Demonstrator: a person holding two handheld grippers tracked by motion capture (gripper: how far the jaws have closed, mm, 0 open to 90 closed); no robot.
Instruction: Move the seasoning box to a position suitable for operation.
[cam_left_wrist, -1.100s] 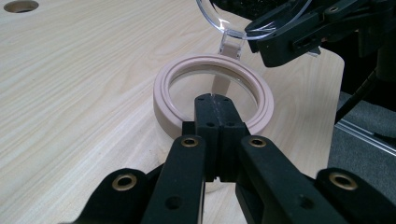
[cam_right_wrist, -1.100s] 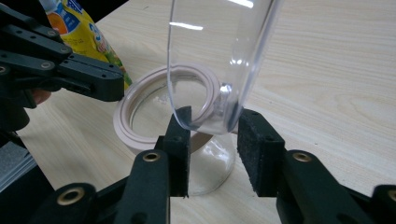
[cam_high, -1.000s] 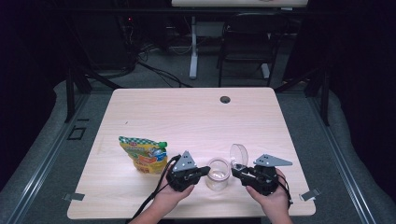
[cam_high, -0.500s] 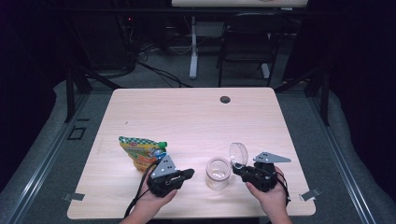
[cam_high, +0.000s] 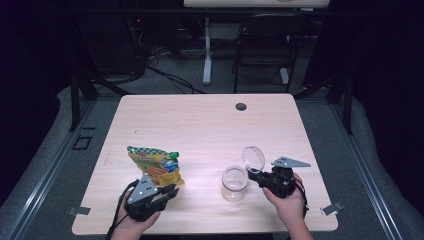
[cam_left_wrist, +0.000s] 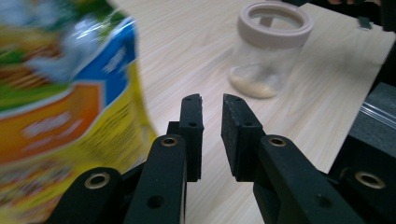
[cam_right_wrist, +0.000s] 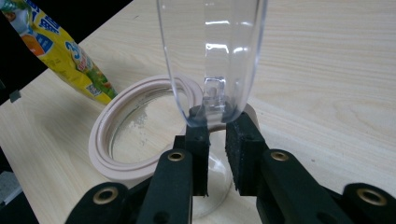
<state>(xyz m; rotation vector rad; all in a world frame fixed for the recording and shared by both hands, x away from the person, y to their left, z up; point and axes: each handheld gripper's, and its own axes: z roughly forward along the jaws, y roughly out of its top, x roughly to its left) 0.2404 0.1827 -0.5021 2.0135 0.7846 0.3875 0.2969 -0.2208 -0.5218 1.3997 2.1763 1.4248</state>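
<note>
Jar (cam_high: 234, 183) stood open on the tabletop (cam_high: 210, 125), its clear lid (cam_right_wrist: 212, 56) clamped upright by the right tool (cam_right_wrist: 215, 128), left tool (cam_left_wrist: 212, 105) just opening, nothing gripped, beside the snack bag (cam_high: 155, 165).

Light from above brightens the table (cam_high: 210, 125) while the room around it lies dark. In the left gripper view the snack bag (cam_left_wrist: 60, 93) is smeared, perhaps by motion. The clear lid (cam_right_wrist: 212, 56) carries white glare.
</note>
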